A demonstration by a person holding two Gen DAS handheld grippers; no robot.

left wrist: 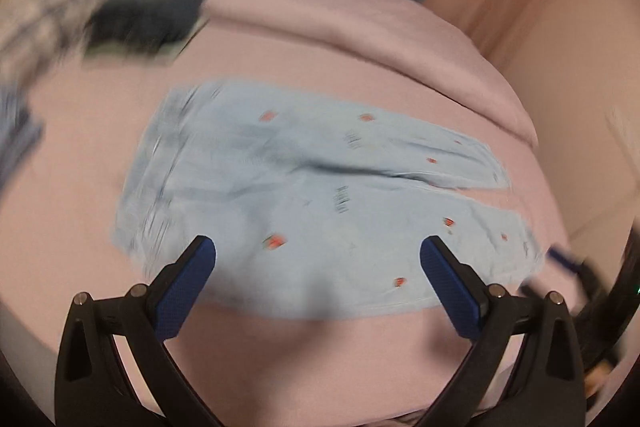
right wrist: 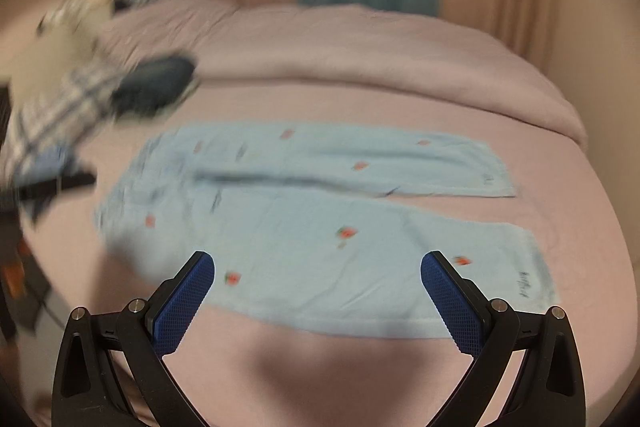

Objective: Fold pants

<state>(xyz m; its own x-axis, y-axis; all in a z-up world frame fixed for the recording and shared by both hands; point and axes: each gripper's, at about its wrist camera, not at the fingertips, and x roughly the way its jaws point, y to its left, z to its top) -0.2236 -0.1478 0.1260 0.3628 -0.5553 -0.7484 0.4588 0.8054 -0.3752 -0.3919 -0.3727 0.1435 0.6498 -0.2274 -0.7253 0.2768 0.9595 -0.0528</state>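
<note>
Hovering over the pants (right wrist: 304, 227) spread flat on the bed (right wrist: 360, 99), left gripper (left wrist: 318, 259) and right gripper (right wrist: 317, 269) both spread wide, empty. Folding's not started; next I'd grab the near leg's edge.

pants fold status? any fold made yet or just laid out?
Done: the light blue pants lie spread flat on the pink bed sheet, both legs side by side, waistband to the left. No fold shows. In hand: nothing; the left gripper and right gripper are both open above the near leg, holding no fabric. Left: every fold, presumably leg over leg first, then lengthwise.
</note>
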